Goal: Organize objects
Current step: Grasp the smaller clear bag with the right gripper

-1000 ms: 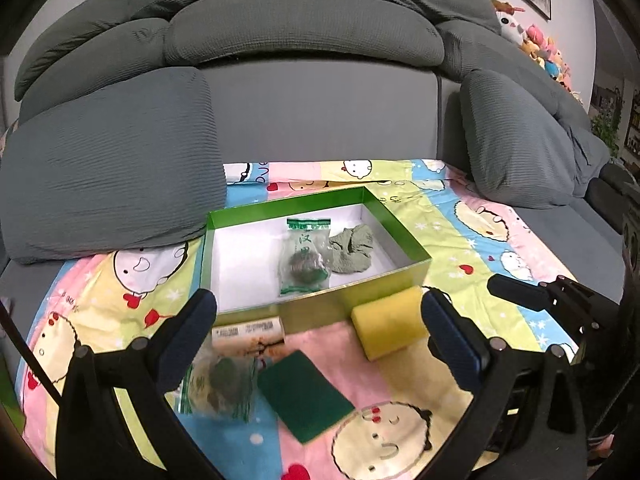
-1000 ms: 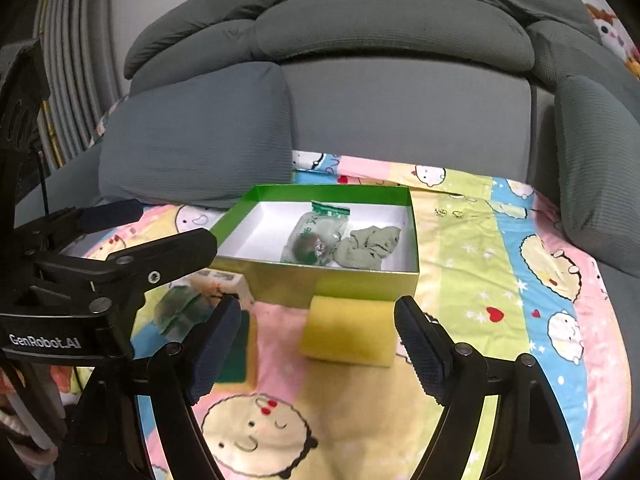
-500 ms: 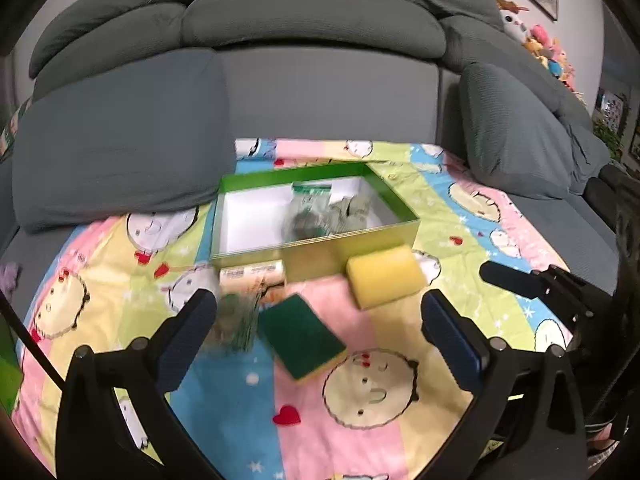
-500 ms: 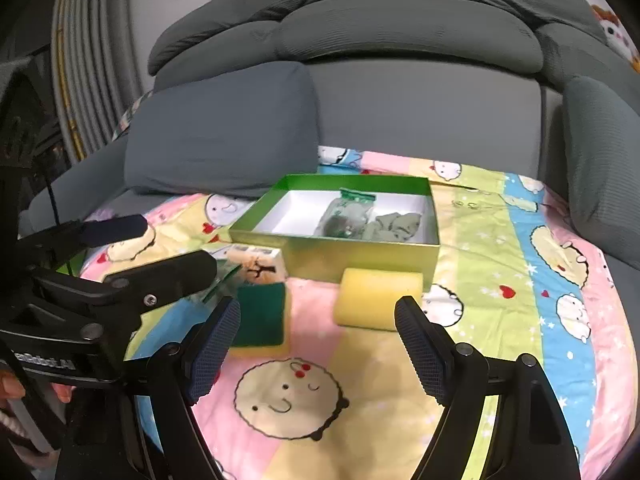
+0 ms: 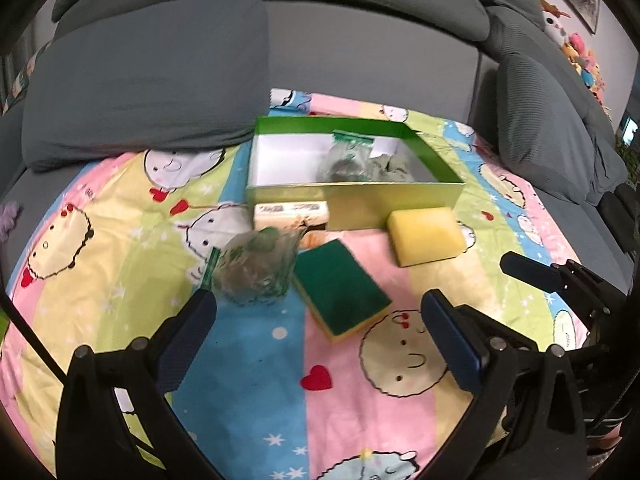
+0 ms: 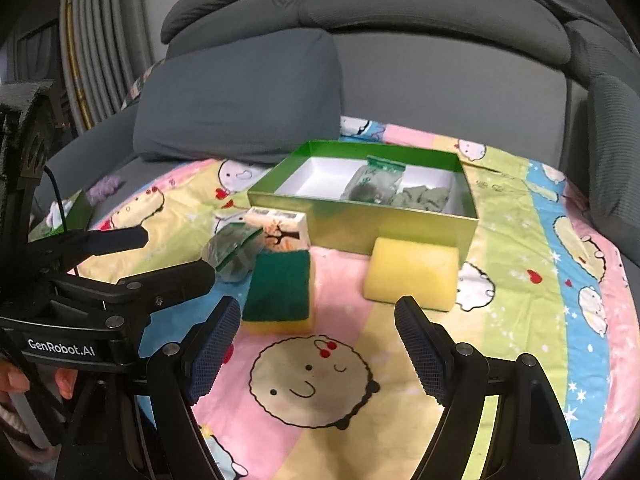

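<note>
Left gripper: we see its jaws spread wide at the bottom of the left wrist view, nothing between the pads.
Right gripper: jaws likewise wide apart, holding nothing, low in the right wrist view.
Green box: upper centre of the left wrist view, on the cartoon blanket; it holds a clear bag and a grey-green cloth.
Yellow sponge: just in front of the box, right of centre.
Green scouring sponge: centre, between the left jaws' line (well ahead of the pads).
Second clear bag: touching the scouring sponge's left side.
Small carton: against the box's front wall.
Grey cushion: upper left.
</note>
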`<state>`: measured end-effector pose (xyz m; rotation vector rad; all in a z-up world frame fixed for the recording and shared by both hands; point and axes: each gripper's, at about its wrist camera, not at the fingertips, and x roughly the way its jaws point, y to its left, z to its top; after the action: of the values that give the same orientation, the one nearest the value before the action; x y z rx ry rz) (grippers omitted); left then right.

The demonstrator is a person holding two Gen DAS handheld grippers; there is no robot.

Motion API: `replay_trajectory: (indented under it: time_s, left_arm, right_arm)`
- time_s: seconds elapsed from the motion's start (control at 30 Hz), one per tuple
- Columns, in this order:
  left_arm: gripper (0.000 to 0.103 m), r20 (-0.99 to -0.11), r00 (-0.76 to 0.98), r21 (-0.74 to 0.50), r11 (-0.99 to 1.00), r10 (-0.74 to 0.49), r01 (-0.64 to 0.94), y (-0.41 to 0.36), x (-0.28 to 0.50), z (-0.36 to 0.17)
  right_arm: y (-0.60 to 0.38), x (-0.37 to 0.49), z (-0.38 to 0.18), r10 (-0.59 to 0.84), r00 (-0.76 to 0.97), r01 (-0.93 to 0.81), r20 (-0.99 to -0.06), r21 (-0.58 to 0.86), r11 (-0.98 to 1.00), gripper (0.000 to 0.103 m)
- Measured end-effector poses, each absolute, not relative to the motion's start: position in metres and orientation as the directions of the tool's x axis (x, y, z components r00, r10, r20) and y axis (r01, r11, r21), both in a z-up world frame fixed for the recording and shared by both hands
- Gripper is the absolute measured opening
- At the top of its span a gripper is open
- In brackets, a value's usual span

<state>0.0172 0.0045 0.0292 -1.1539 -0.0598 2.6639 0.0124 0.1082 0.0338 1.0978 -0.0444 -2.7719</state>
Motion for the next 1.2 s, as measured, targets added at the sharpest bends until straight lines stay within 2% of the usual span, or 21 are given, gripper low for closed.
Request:
replay_trajectory:
  time_s: [0.3,0.47,0.57,0.93,1.2]
  left_arm:
    - [0.102,-0.759,-0.614,-0.185,-0.976,0.216,-0.114,-0.043,0.004,-0.009]
    - [0.102,-0.786,-0.579,-0.263,-0.965,0.218,-0.006,-0.084,-0.002,-0.038]
    - [0.102,-0.788,-0.558,-0.332,-0.943,0.260,0.028,-0.099,-0.006,-0.051]
    - [0.102,-0.693,-0.553,-0.585,-0.809,0.462,0.057,-0.113,-0.053,-0.059]
    - [0.102,-0.638,-0.520,-0.663,-0.749,0.568,-0.005,-0.098,-0.090,-0.062]
  right_arm:
    - [0.093,-0.004,0.009,-0.168,-0.658,0.147,-0.734,0.094,-0.985,0.081]
    - [0.088,-0.013,-0.006,-0.183,-0.624,0.157,-0.760,0.107,-0.982,0.081]
    - [0.083,-0.019,-0.012,-0.203,-0.609,0.174,-0.766,0.121,-0.977,0.081]
    - [0.041,-0.048,-0.012,-0.320,-0.584,0.330,-0.746,0.142,-0.933,0.081]
    - [0.023,-0.090,-0.020,-0.340,-0.573,0.343,-0.746,0.158,-0.926,0.081]
